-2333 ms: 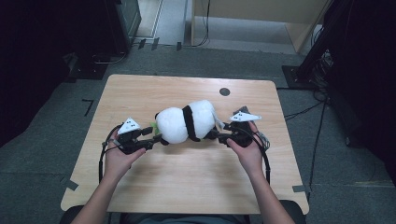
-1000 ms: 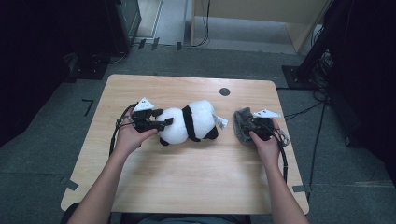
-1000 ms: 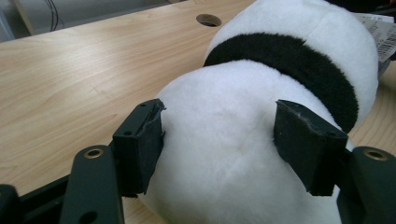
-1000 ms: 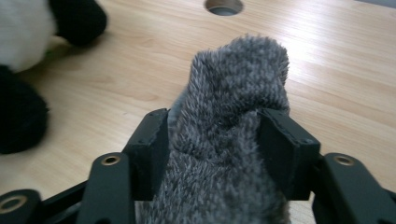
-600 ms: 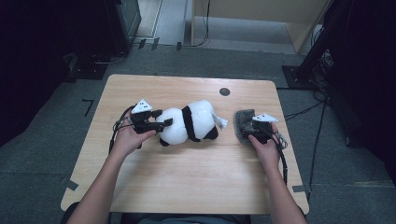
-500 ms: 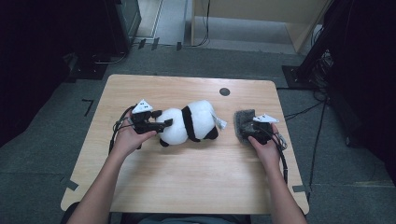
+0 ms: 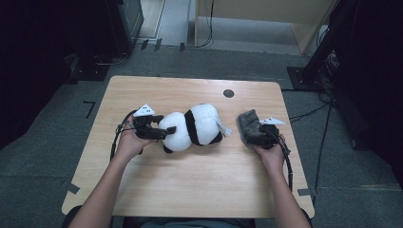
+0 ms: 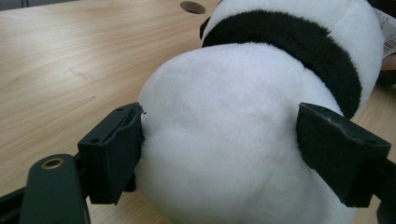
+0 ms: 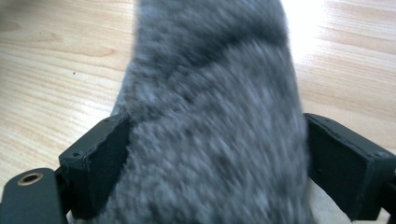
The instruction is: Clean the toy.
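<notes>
The wooden table (image 7: pixel 190 190) is crossed from left to right by a plush panda (image 7: pixel 192 126), laid on its side with its long axis running along the table's width, its white rounded end toward the person's left and its tagged end toward the right. A smaller grey furry toy (image 7: pixel 247 126) lies just beside that tagged end, apart from the panda by a narrow strip of bare wood. The left gripper (image 7: pixel 164 129) is set against the white end, so the panda stretches away from it straight along the jaws' line; in the left gripper view the white plush (image 8: pixel 224 140) is seen bulging between the two black pads (image 8: pixel 114 149), the left pad touching the fur and the right pad standing a little clear of it, the jaws having just been opening, so the grip is judged released. The right gripper (image 7: pixel 254 135) is nearer the grey toy, whose fur (image 9: pixel 210 140) is seen between wide-set jaws that have also just been opening; whether the pads press on it cannot be told for sure through the blur, though it looks let go
</notes>
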The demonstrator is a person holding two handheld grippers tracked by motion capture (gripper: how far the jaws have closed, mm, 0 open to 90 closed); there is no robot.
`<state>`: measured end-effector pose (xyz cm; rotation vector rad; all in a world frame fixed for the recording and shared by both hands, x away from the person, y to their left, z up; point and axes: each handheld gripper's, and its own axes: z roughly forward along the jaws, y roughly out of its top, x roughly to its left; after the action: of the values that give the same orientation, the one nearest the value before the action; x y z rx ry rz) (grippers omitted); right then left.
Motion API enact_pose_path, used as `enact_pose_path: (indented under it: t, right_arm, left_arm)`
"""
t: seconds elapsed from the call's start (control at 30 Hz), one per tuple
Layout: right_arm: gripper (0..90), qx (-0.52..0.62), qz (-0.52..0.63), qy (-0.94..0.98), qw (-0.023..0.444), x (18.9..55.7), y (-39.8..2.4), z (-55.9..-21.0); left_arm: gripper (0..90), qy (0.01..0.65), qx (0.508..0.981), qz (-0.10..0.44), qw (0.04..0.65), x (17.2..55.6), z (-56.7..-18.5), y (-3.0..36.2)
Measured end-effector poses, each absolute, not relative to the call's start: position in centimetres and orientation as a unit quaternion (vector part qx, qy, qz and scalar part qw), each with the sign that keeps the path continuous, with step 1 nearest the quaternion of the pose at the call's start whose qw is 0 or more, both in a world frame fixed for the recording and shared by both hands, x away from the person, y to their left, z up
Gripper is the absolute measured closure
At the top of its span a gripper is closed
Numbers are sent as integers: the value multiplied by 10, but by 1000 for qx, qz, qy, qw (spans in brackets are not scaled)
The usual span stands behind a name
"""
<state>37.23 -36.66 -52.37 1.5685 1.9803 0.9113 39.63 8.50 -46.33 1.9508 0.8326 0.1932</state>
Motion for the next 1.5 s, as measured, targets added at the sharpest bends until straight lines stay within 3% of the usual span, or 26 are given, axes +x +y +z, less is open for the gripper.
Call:
enact_pose_path:
  t: [0.27,0.33,0.63,0.83,1.07,1.5]
  right_arm:
    - [159,571,329,715,232,372,-366,-524]
    - [331,563,340,717,231,370,-365,-522]
    - [685,553,343,726,222,369,-367,-508]
    - [710,562,355,718,207,365,-366,-492]
    - [719,527,384,726,219,356,-351,-461]
    - [719,448,424,759,208,354,-297,-401]
  left_arm:
    - [214,330,796,86,500,397,-464,86]
    - [222,329,797,88,499,396,-463,86]
    - [227,329,797,88,499,396,-462,86]
    - [230,331,796,85,499,396,-461,87]
    - [245,343,790,74,503,396,-460,88]
    - [317,345,787,72,507,392,-450,94]
